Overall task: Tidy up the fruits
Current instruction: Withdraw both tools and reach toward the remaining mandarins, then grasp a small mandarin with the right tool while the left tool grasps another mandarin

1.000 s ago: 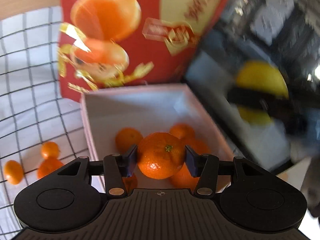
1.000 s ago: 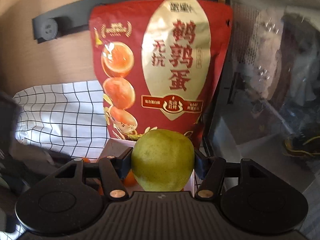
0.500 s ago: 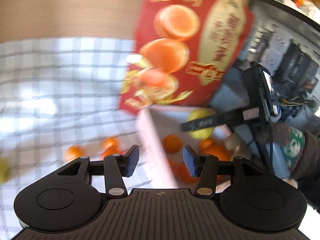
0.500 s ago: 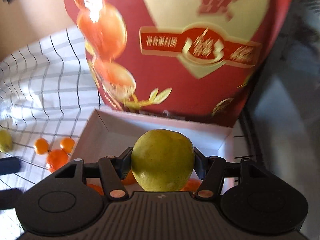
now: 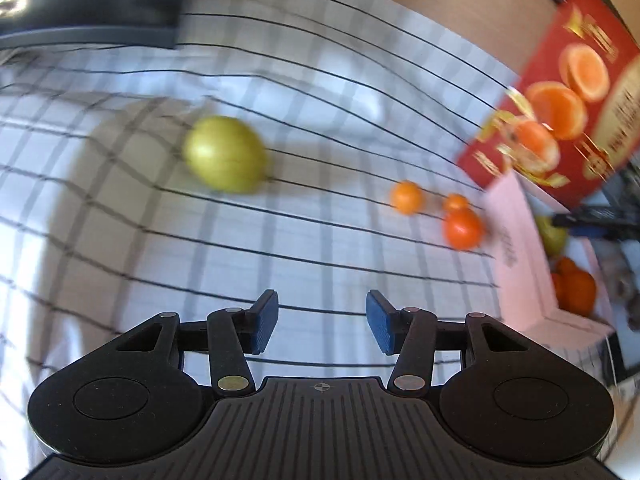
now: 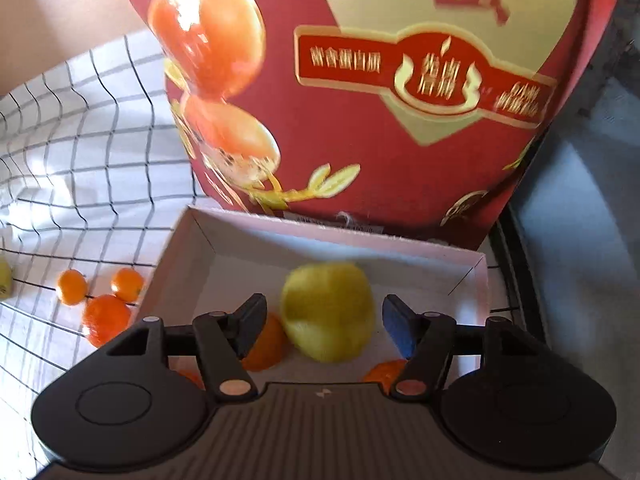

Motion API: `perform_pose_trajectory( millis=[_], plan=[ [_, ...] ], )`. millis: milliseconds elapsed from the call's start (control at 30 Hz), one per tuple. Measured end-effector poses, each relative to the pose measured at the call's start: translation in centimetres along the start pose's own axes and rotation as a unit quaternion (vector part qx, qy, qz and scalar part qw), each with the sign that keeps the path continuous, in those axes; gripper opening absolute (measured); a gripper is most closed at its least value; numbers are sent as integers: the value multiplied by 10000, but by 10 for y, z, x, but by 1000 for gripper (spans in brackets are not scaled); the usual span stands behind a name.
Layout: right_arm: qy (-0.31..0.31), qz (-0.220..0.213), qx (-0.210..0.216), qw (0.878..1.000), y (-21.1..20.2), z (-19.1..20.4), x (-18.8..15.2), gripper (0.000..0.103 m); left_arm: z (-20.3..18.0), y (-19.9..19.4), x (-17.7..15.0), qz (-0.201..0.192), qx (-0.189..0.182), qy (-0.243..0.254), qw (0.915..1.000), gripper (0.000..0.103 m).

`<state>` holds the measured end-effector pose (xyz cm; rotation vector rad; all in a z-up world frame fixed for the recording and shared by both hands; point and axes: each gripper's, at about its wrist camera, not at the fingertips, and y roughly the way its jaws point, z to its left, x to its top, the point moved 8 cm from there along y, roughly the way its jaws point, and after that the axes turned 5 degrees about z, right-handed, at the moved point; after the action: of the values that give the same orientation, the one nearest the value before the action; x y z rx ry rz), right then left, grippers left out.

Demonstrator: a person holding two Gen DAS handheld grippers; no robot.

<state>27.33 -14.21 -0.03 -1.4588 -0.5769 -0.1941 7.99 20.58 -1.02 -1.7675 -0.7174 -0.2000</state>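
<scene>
Checked cloth (image 5: 320, 240) bears loose oranges (image 5: 462, 228); both claws (image 5: 318, 322) (image 6: 324, 330) gape empty beside box (image 6: 248, 224).

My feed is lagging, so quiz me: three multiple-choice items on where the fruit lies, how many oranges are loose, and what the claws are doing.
1. Where is the yellow-green fruit ahead of the right claw?
A. in the box
B. on the cloth
C. atop the red bag

2. How many oranges lie on the cloth beside the box?
A. one
B. three
C. six

3. The left claw is:
A. shut on an orange
B. shut on nothing
C. open

Answers: 1 A, box walls surround it. 2 B, three oranges cluster there. 3 C, nothing sits between its spread pads.
</scene>
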Motion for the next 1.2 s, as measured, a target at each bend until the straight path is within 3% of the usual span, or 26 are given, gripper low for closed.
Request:
perform_pose_trajectory(
  millis=[233, 400, 600, 733, 833, 1033, 1200],
  plan=[
    [178, -501, 256, 9983, -49, 28, -3, 68, 25, -16, 8, -353, 208, -164, 9990, 53],
    [-415, -629, 507, 9959, -62, 89, -4, 68, 29, -23, -3, -324, 47, -26, 9995, 53],
    [-1325, -374, 579, 9888, -34, 170, -6, 58, 40, -26, -20, -243, -55, -56, 9997, 53],
    [-1804, -95, 95, 9835, 3, 201, -11, 58, 50, -29, -29, -212, -44, -117, 9997, 53],
    [-1704, 20, 24, 9854, 17, 204, -9, 58, 59, -31, -32, -202, -18, -191, 9996, 53],
    [-1434, -157, 726, 9869, 13, 225, -1, 47, 69, -29, -35, -145, 17, -316, 9994, 53],
    [-1429, 95, 642, 9876, 37, 239, -7, 36, 64, -27, -34, -121, -26, -200, 9997, 53]
  ],
)
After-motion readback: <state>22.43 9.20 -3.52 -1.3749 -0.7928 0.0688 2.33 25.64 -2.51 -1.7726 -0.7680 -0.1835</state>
